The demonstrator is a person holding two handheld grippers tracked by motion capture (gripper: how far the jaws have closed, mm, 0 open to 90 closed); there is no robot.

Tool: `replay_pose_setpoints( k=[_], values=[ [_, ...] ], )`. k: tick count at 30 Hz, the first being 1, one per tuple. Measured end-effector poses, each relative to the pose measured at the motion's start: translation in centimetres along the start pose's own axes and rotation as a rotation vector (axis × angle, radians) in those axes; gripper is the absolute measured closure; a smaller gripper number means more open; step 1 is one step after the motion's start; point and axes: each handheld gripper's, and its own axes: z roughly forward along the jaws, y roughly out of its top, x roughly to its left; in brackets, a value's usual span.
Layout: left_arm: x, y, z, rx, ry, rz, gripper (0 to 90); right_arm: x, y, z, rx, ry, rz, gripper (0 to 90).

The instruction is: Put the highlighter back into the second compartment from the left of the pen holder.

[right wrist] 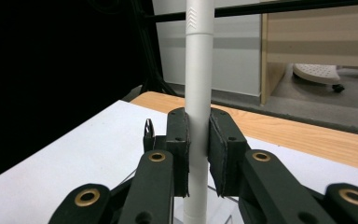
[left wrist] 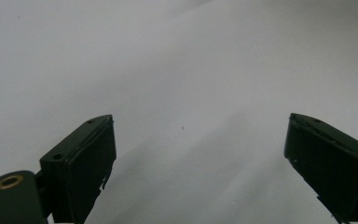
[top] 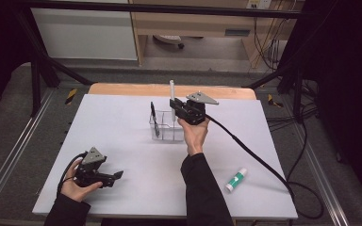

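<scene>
White plastic is making up the pen (right wrist: 199, 84), a slim, stiff, light cylinder with a smooth barrel that could be slipping if gripped loosely; mid-barrel looks like the safest hold. The right tool (right wrist: 198, 154) is clamping it there, keeping it upright over the clear holder (top: 166, 128) at the middle of the surface (top: 122, 155), where a dark pen (top: 155, 117) is already standing. The left tool (left wrist: 200, 154) is lying released and empty, jaws wide apart, low near the surface's front-left corner.
</scene>
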Motion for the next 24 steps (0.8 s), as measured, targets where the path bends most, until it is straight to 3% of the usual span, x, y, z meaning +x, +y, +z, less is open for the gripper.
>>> replay_pose_setpoints(
  k=[10, 24],
  values=[
    [0.0, 0.0, 0.0, 0.002, 0.0, 0.0, 8.6, 0.1, -1.6, 1.5, 0.023, 0.022, 0.027, 79.1],
    [0.0, 0.0, 0.0, 0.002, 0.001, 0.003, 8.6, 0.3, -3.4, 2.5, 0.078, 0.02, 0.014, 79.1]
  ],
)
